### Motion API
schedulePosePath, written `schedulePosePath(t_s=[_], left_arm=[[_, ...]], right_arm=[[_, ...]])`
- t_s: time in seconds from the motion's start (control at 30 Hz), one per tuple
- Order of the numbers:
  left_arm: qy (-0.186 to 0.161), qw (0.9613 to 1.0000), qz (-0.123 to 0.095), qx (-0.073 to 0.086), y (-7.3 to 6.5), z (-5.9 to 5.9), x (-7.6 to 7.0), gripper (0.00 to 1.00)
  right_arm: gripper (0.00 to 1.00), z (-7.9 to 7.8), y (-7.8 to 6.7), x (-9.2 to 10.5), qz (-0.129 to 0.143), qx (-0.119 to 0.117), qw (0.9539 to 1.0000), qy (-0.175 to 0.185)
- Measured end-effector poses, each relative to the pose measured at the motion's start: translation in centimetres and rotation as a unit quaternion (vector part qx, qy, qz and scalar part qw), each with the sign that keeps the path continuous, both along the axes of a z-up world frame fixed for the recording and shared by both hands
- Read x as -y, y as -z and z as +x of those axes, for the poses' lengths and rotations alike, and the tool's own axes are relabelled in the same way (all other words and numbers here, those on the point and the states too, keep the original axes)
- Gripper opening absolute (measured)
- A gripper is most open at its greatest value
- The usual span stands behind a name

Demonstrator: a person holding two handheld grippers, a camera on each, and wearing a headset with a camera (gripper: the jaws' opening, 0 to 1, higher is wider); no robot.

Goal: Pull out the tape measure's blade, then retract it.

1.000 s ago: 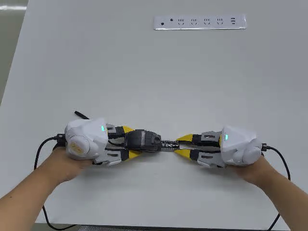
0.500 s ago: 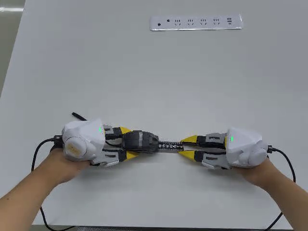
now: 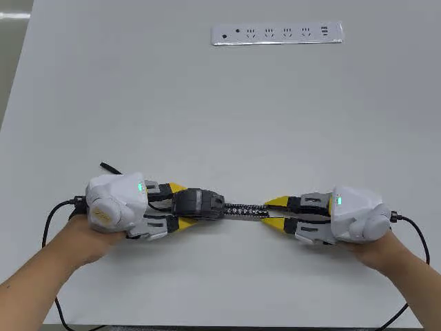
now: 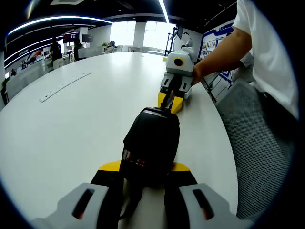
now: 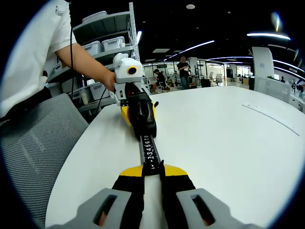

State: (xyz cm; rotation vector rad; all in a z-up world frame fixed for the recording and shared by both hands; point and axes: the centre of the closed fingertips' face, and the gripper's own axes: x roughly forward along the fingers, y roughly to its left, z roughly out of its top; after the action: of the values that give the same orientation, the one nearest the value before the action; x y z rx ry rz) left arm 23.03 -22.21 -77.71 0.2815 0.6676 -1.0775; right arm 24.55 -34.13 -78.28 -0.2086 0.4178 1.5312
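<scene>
A black tape measure case (image 3: 198, 203) sits clamped between the yellow-tipped jaws of my left gripper (image 3: 180, 205) just above the white table. In the left gripper view the case (image 4: 151, 144) fills the space between the jaws of that gripper (image 4: 143, 168). A short length of black blade (image 3: 243, 209) with white numbers runs from the case to my right gripper (image 3: 274, 212), which is shut on the blade's end. The right gripper view shows the blade (image 5: 149, 149) leading away from the right gripper (image 5: 152, 170) to the case (image 5: 143, 113).
A white power strip (image 3: 276, 33) lies flat at the far side of the white table (image 3: 207, 110). Cables trail from both grippers toward the near edge. A mesh chair (image 4: 257, 143) stands beside the table, and people stand far off in the room.
My right gripper has moved to the right with the blade's end, drawing more blade out of the case. The left gripper has drifted slightly left with the case.
</scene>
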Motion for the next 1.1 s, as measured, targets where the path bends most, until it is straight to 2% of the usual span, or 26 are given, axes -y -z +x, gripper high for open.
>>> schedulePosePath(t_s=[0.73,1.1], left_arm=[[-0.002,1.0000,0.001,-0.002,0.0,0.0,0.0,0.29],[-0.002,1.0000,0.002,-0.002,0.0,0.0,0.0,0.29]], right_arm=[[0.11,0.5,0.0,2.7,-0.004,0.001,1.0000,0.006],[0.11,0.5,-0.1,4.4,-0.004,-0.006,0.9999,0.011]])
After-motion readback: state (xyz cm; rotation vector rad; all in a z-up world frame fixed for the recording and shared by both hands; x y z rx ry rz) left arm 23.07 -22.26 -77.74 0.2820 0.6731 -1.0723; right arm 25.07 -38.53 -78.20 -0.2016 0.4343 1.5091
